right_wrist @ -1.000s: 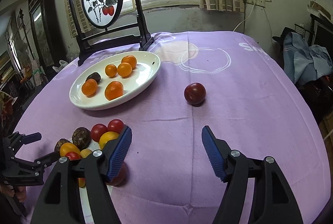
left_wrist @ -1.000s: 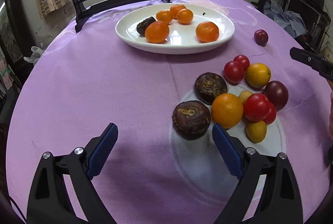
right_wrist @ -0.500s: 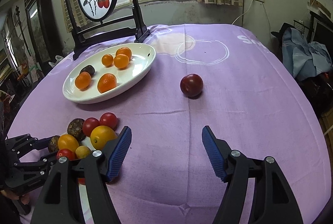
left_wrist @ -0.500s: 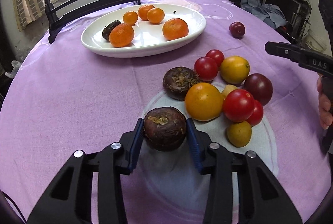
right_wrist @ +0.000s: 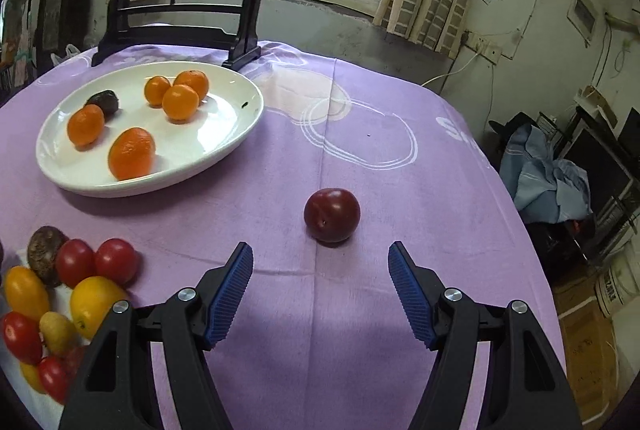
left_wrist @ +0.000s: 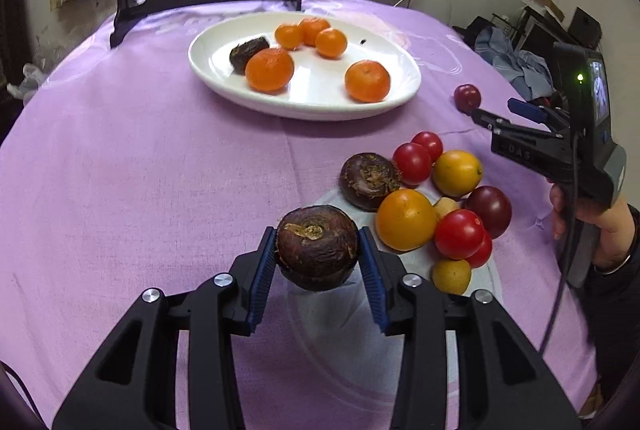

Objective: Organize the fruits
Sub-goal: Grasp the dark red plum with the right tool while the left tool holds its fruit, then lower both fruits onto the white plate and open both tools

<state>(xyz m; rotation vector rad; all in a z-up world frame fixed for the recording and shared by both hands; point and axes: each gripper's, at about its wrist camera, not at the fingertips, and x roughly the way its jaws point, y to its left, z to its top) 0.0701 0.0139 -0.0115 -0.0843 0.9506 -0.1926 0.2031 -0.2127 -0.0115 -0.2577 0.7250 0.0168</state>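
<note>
My left gripper (left_wrist: 318, 250) is shut on a dark brown water chestnut (left_wrist: 316, 244) and holds it above the purple cloth, left of a pile of mixed fruit (left_wrist: 432, 206). A white oval plate (left_wrist: 396, 94) at the back holds several oranges (left_wrist: 269, 69) and one dark chestnut (left_wrist: 246, 48). My right gripper (right_wrist: 320, 262) is open, just short of a lone dark red plum (right_wrist: 332, 215) on the cloth. The plum also shows in the left wrist view (left_wrist: 467, 97). The right gripper shows in the left wrist view (left_wrist: 520, 126).
A black framed ornament stand (right_wrist: 180, 6) stands behind the plate at the table's far edge. The fruit pile (right_wrist: 76, 286) lies left of my right gripper. Clothes and clutter (right_wrist: 552, 182) sit beyond the table's right edge.
My left gripper closed on the chestnut and lifted it off the cloth. My right gripper moved forward toward the plum and stays open.
</note>
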